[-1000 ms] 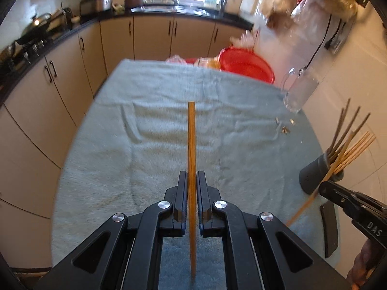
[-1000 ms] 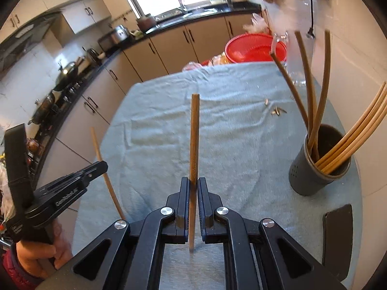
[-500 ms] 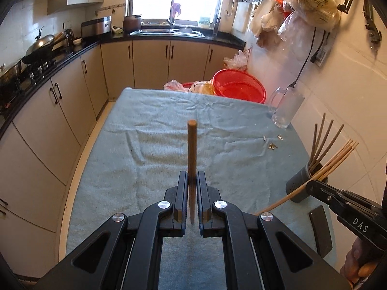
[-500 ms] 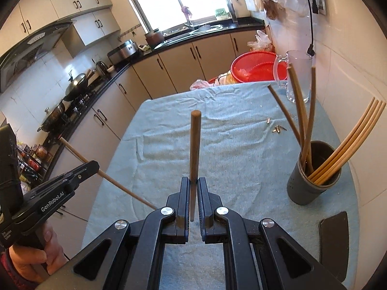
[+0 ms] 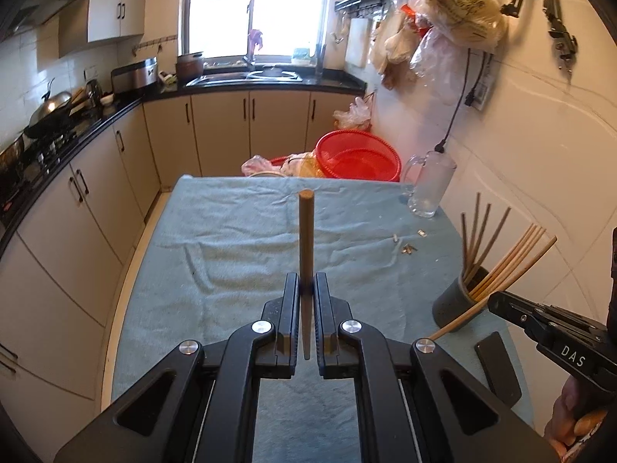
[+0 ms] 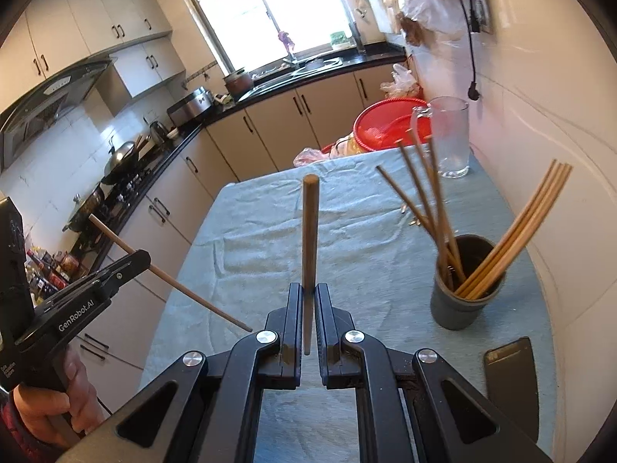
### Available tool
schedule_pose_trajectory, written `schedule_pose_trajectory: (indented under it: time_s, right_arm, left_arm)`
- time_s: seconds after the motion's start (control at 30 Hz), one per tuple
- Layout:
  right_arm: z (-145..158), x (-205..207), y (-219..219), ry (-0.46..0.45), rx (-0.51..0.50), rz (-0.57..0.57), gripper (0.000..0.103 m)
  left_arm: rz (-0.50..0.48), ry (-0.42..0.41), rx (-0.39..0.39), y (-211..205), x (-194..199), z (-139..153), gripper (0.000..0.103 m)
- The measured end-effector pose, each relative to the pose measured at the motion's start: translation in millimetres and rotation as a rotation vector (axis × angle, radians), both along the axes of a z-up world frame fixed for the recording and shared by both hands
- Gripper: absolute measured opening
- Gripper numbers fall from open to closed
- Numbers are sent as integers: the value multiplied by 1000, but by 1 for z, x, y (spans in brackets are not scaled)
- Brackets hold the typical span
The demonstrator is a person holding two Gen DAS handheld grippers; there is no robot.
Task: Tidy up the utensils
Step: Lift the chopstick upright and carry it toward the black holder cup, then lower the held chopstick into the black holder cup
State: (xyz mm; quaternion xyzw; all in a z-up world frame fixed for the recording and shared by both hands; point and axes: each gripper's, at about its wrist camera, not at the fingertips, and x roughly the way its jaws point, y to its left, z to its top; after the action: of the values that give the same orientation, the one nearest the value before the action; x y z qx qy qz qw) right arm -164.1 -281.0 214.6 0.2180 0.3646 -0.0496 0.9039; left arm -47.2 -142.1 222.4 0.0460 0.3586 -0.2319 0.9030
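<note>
One chopstick carried in each gripper toward the holder

The left gripper [image 5: 306, 289] is clamped on a light wooden chopstick [image 5: 305, 239]; the right gripper [image 6: 308, 289] is clamped on a brown wooden chopstick [image 6: 309, 227]; the dark grey cylindrical holder [image 6: 459, 305], ahead-right of it, should be approached tip-down, between the sticks already leaning inside.

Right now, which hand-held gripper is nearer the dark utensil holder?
Right. The right hand-held gripper with its chopstick sits just beside the utensil holder. The left hand-held gripper, clamping its own chopstick, is across the table.
</note>
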Motion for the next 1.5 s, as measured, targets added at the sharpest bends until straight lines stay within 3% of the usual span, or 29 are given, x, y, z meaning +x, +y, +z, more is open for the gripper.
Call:
schedule_pose_trajectory:
  time_s: [0.83, 1.5]
  right_arm:
    - [31, -74, -57, -82, 41, -170, 7]
    - [53, -131, -140, -163, 65, -386, 7]
  left_arm:
    - [-164, -77, -27, -61, -44, 33, 6]
    - [-355, -76, -107, -133, -64, 78, 6]
